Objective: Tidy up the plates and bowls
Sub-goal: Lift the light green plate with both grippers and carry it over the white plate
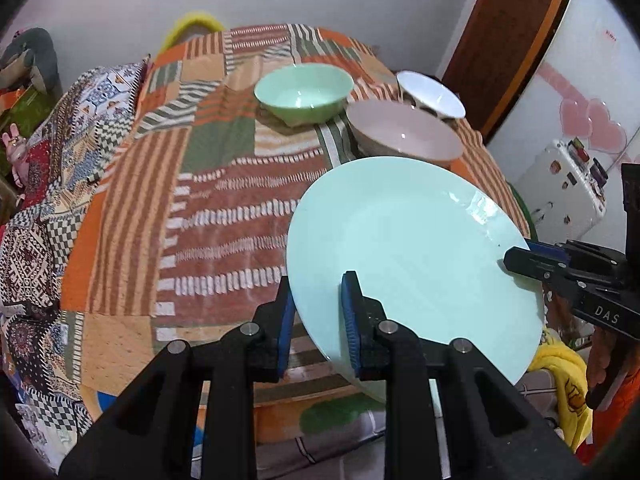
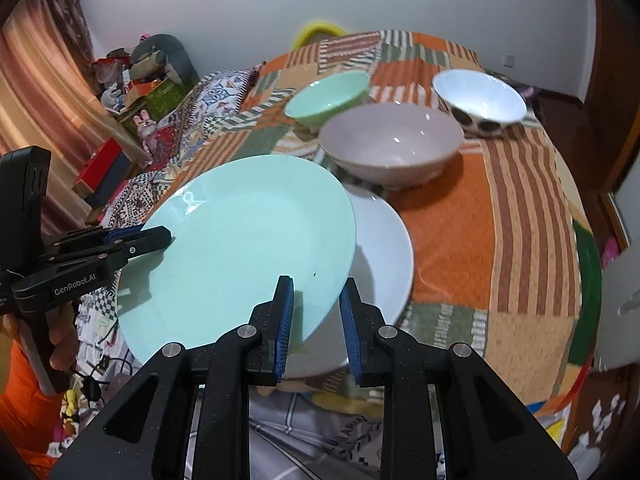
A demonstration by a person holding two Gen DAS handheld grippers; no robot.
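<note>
Patchwork cloth in orange, green and brown covers the table (image 2: pixel 520 216), where three bowls sit at the far side: a green bowl (image 2: pixel 328 98), a pale pink bowl (image 2: pixel 394 144) in front of it, and a spotted white bowl (image 2: pixel 480 100) off to the right. Nearer, a white plate (image 2: pixel 384 248) lies flat on the cloth, and a mint green plate (image 2: pixel 248 256) is held tilted in the air, its right part overlapping the white one from above. Both grippers are clenched on the green plate's rim: the left gripper (image 1: pixel 316 324) pinches the near-left edge and the right gripper (image 2: pixel 316 324) the near-right edge, so the plate spans between them (its high side toward the left hand). Stacking looks like the step in hand, and what matters is that the white plate lies below and to the right, closer to the right gripper, so the carried plate would need to travel rightward and level out.
</note>
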